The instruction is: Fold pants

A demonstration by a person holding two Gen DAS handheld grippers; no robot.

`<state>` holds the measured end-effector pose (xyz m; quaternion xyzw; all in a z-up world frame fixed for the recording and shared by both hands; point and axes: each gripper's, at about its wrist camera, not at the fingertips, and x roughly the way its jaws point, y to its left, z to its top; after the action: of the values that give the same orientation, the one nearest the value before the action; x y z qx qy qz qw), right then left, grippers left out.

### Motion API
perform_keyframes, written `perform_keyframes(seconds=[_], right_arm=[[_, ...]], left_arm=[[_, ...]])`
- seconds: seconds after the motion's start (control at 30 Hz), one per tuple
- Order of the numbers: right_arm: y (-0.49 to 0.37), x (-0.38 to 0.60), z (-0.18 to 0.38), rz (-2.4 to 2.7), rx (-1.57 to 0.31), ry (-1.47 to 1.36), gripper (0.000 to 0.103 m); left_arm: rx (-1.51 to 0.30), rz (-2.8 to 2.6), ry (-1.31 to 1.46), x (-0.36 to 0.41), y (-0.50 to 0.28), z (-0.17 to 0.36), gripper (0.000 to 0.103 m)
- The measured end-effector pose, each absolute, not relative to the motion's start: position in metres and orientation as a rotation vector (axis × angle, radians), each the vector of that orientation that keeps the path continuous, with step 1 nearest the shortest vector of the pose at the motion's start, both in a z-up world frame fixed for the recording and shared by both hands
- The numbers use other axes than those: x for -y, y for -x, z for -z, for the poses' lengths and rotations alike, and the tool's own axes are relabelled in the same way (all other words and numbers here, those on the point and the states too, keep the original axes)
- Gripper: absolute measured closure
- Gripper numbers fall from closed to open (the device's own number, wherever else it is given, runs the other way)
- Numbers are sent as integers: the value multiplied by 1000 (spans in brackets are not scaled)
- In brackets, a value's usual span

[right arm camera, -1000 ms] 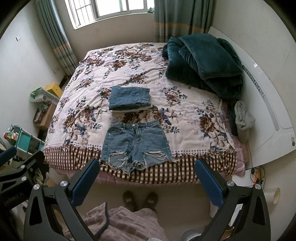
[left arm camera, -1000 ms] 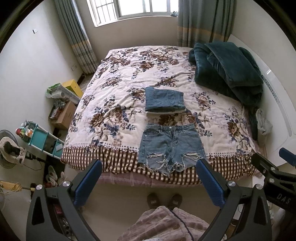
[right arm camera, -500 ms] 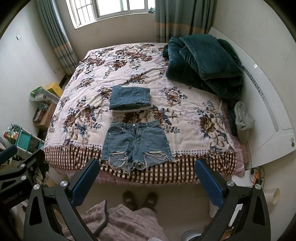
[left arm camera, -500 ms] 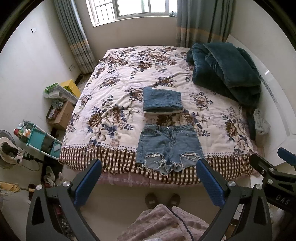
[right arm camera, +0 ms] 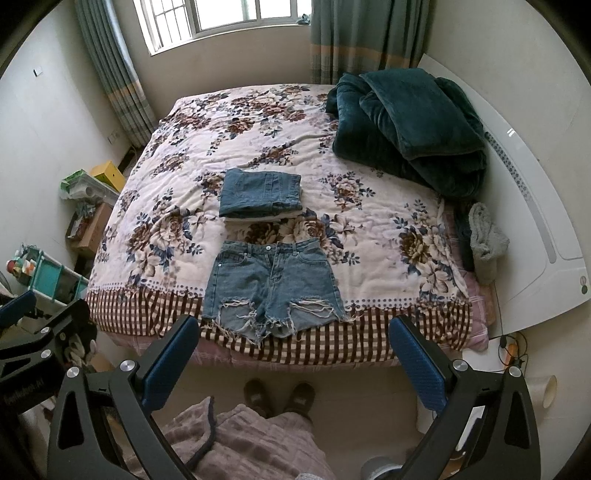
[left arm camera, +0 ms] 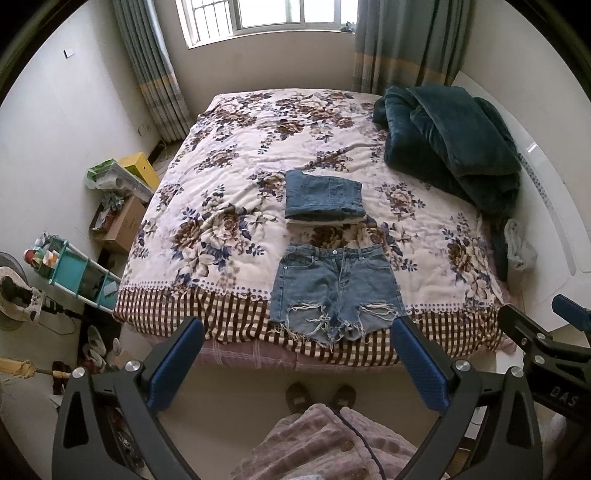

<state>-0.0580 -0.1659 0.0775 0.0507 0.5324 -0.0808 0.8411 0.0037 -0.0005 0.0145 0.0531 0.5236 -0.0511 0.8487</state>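
Since 1 s ago the left wrist view is drifting a bit: the bed (left arm camera: 236, 184) is sitting slightly lower and further left in frame, the right gripper's body is showing a little lower at the right edge; the right wrist view is barely shifting. Nothing on the bed is moving.

The denim shorts (left arm camera: 334, 286) are lying flat, unfolded, waistband away from the person, at the near edge of the bed approx. mid-width, frayed hems hanging over the checked border (left arm camera: 221, 314). Just beyond the waistband, not touching, a folded stack of jeans (left arm camera: 323, 199) is resting on the floral quilt nr the bed's middle. A dark green blanket (left arm camera: 450, 144) is piled at the far right corner, against the white headboard (right arm camera: 532, 206); a grey cloth (right arm camera: 485, 242) is lying at the right edge (below the blanket).

Left gripper (left arm camera: 295, 363) is hovering w/ fingers wide apart, holding nothing, short of the bed's near edge. Right gripper (right arm camera: 293, 363) is doing the same, fingers spread wide, empty.

Room: window (left arm camera: 273, 18) w/ teal curtains behind the bed's far edge; cardboard box (left arm camera: 123, 223), yellow box (left arm camera: 138, 168) and a teal shelf cart (left arm camera: 74, 271) are standing along the left wall. The person's slippers (right arm camera: 279, 398) are showing on the floor by the near edge.
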Motion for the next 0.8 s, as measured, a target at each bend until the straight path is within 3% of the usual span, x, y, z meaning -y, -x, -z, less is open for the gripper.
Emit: perform_keyframes(seconds=[0.8], right_arm=[[54, 168, -71, 235, -1121, -157, 0]], left_arm=[[-1085, 104, -119, 8, -26, -1, 0]])
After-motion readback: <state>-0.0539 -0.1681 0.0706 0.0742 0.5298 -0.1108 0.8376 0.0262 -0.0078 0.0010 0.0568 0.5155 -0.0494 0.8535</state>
